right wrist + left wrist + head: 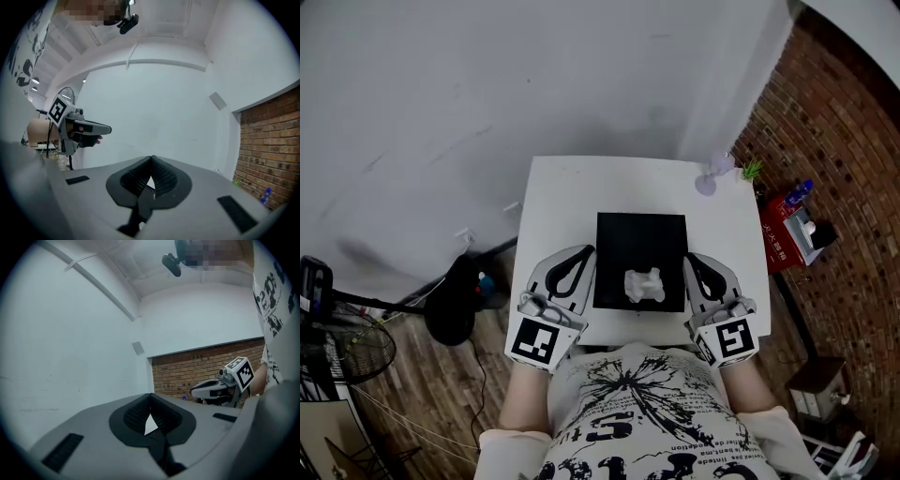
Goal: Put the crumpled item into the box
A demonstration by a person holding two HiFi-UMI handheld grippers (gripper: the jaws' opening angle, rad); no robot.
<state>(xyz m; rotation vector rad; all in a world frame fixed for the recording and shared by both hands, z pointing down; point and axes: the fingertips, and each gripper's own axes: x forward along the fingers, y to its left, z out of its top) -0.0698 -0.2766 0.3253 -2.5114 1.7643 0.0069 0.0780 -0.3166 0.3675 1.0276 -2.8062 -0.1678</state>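
A white surface stands at the centre of the head view. A plain white wall fills the frame from nine to twelve o'clock. A red brick wall curves from one to four o'clock, with a red box at its foot at three o'clock. Wooden plank floor shows at eight o'clock. On it stand a wire-caged fan and, nearer the surface, a round black object. The light is soft and even.
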